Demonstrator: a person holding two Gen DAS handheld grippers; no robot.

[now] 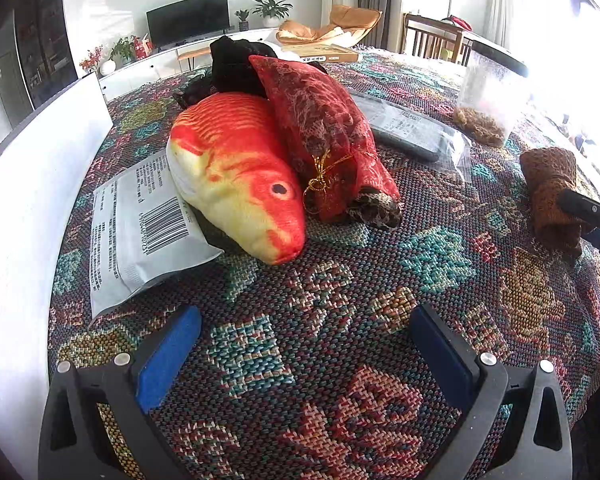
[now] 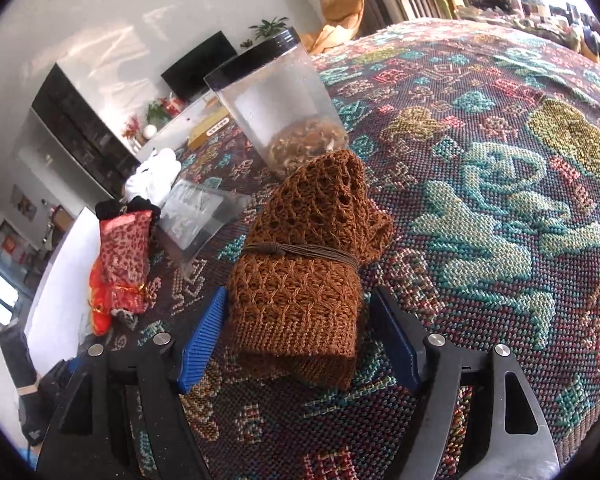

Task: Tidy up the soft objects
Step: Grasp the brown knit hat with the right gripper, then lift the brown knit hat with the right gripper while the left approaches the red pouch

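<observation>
While my left gripper (image 1: 305, 344) hangs with its jaws wide and nothing between them over the woven tablecloth (image 1: 340, 280), the plush fish (image 1: 236, 176) lies ahead beside the red pouch (image 1: 324, 136). At my right gripper (image 2: 300, 332), the blue pads (image 2: 204, 336) straddle the brown knit roll (image 2: 300, 276) without pressing it.

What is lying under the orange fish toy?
The orange fish toy lies partly on a white printed packet with a barcode. Something dark shows beneath its belly; what it is cannot be seen, being covered.
</observation>
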